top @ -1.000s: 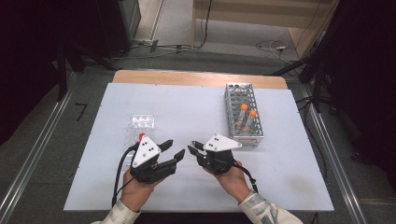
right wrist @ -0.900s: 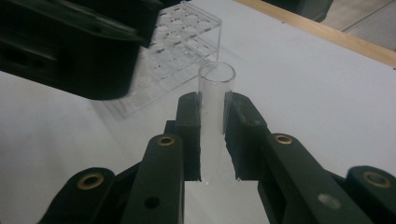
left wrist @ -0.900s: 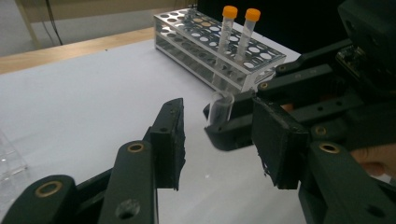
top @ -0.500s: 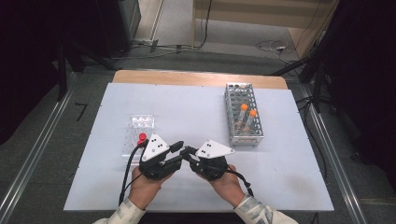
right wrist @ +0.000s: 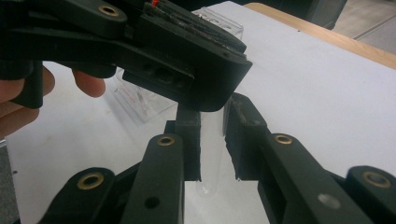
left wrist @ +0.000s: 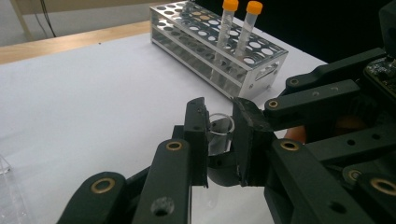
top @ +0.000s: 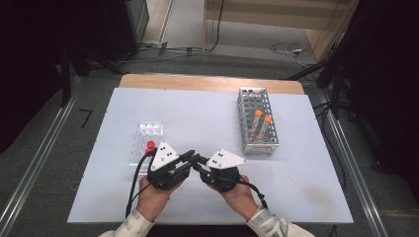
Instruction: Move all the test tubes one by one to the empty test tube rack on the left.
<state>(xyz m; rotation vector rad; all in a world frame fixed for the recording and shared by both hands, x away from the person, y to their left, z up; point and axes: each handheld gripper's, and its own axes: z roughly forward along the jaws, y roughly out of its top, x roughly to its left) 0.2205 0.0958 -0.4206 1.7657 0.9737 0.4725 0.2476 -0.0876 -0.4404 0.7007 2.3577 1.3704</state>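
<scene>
Two hand-held grippers meet tip to tip over one clear test tube [right wrist: 208, 154]. The right gripper [top: 201, 167] pinches the tube's body between its pads. The left gripper [top: 193, 159], whose jaws have just been closing, clamps the tube's open end [left wrist: 219, 133]. Beyond the right gripper stands one metal tube rack [top: 257, 121] holding two orange-capped tubes [top: 262, 123]. One clear plastic tray [top: 146, 140] lies just beside the left gripper.
</scene>
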